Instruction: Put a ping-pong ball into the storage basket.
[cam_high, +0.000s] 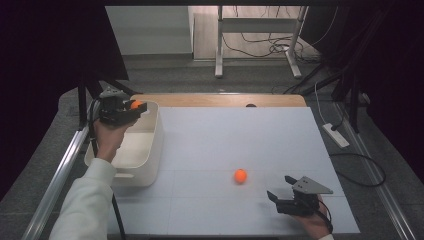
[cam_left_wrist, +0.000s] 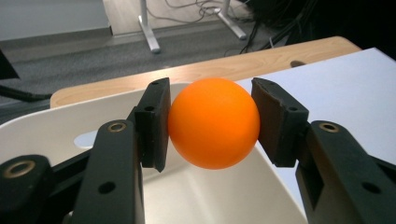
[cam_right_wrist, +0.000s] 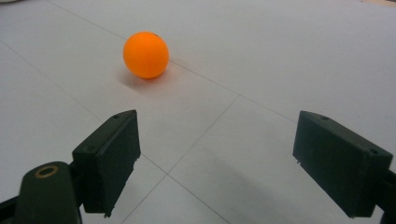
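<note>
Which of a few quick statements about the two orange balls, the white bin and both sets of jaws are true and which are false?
1. The left gripper is shut on an orange ball. True.
2. That held ball is over the white bin. True.
3. The right gripper also holds a ball. False: its jaws stand open with nothing between them.
4. The second orange ball lies inside the bin. False: it rests on the white table surface, apart from the bin.
5. In the right gripper view, the loose ball sits ahead of the jaws, untouched. True.
</note>
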